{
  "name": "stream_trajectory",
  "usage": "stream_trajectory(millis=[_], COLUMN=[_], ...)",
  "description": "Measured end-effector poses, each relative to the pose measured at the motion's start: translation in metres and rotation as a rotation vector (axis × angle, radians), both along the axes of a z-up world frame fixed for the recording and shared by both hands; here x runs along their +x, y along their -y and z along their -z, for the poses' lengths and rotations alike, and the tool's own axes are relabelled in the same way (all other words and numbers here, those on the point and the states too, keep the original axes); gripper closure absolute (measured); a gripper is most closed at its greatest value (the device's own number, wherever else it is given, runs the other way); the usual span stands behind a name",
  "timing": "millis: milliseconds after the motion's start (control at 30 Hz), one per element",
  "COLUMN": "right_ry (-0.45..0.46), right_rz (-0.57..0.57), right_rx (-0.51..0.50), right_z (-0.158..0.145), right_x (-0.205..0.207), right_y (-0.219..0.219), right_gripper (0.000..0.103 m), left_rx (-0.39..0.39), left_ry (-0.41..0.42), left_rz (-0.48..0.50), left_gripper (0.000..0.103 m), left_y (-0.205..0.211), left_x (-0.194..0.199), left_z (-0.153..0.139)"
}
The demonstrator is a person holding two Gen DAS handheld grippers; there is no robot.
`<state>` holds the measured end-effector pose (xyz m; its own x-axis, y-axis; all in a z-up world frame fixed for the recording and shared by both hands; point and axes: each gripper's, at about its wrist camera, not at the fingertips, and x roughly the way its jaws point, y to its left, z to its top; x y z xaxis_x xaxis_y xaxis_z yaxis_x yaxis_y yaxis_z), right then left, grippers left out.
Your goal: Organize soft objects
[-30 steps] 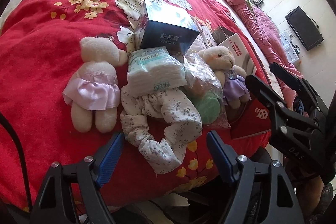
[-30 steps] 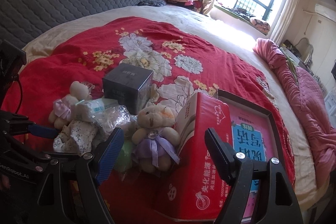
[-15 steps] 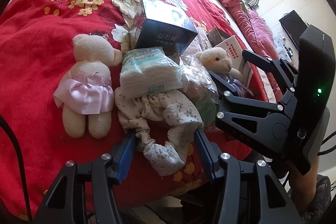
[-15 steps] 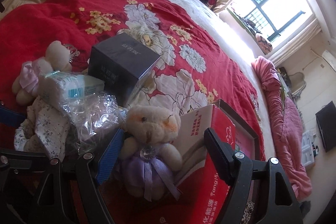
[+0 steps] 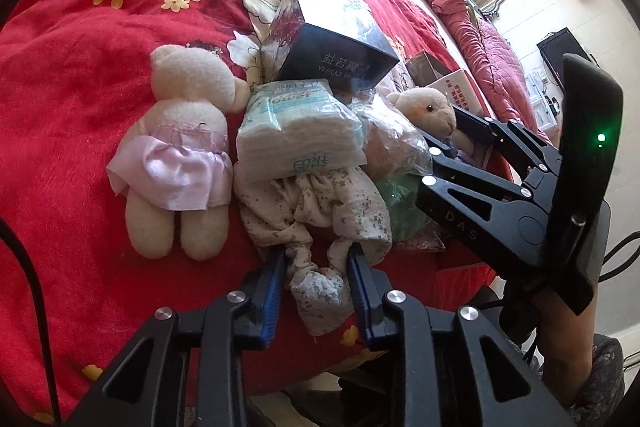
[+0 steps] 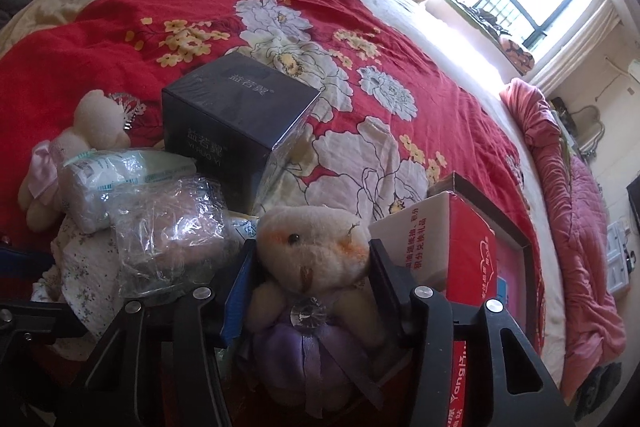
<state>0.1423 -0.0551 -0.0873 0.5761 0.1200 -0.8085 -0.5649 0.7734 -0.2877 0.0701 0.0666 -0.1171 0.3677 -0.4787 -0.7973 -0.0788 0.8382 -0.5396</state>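
Note:
A floral white cloth (image 5: 316, 211) lies on the red bedspread (image 5: 72, 115). My left gripper (image 5: 318, 259) is shut on its knotted end. A cream bear in a pink skirt (image 5: 180, 155) lies face down left of it. A tissue pack (image 5: 296, 135) rests on the cloth. My right gripper (image 6: 308, 267) is shut on the cream bear in a purple dress (image 6: 308, 267), fingers against its head; this bear also shows in the left wrist view (image 5: 428, 107). The right gripper's body (image 5: 520, 195) shows there too.
A dark box (image 6: 236, 115) stands behind the pile. A crumpled clear plastic bag (image 6: 172, 231) lies between tissue pack and purple bear. A red carton (image 6: 452, 259) and a framed tray (image 6: 516, 267) sit right of the bear. A pink quilt (image 6: 568, 187) lies at the far right.
Both grippers moved forward and closed: the left onto the floral cloth's end, the right onto the purple-dress bear's head.

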Motion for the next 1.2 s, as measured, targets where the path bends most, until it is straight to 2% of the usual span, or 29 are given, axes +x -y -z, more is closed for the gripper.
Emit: stream_trajectory(millis=[100, 233, 400, 600, 700, 1000, 1200], right_ry=[-0.003, -0.006, 0.055, 0.061, 0.057, 0.049, 0.075], right_rz=[0.013, 0.034, 0.032, 0.026, 0.035, 0.054, 0.059], right_rx=[0.052, 0.145, 0.17, 0.249, 0.28, 0.368, 0.409], right_z=[-0.006, -0.018, -0.035, -0.05, -0.055, -0.065, -0.076], right_x=[-0.005, -0.011, -0.025, -0.032, -0.033, -0.039, -0.042], right_y=[0.005, 0.016, 0.022, 0.029, 0.034, 0.053, 0.064], right_gripper=[0.049, 0.049, 0.049, 0.049, 0.049, 0.049, 0.049], left_rx=[0.0, 0.007, 0.035, 0.071, 0.117, 0.139, 0.16], left_ry=[-0.009, -0.008, -0.032, -0.044, -0.03, 0.052, 0.096], left_rz=[0.004, 0.007, 0.018, 0.029, 0.042, 0.011, -0.005], left_gripper=[0.084, 0.089, 0.089, 0.091, 0.094, 0.094, 0.094], left_y=[-0.001, -0.002, 0.001, 0.006, 0.012, 0.018, 0.018], left_x=[-0.003, -0.004, -0.006, -0.006, -0.008, -0.023, -0.03], left_z=[0.002, 0.002, 0.004, 0.005, 0.0, -0.04, -0.068])
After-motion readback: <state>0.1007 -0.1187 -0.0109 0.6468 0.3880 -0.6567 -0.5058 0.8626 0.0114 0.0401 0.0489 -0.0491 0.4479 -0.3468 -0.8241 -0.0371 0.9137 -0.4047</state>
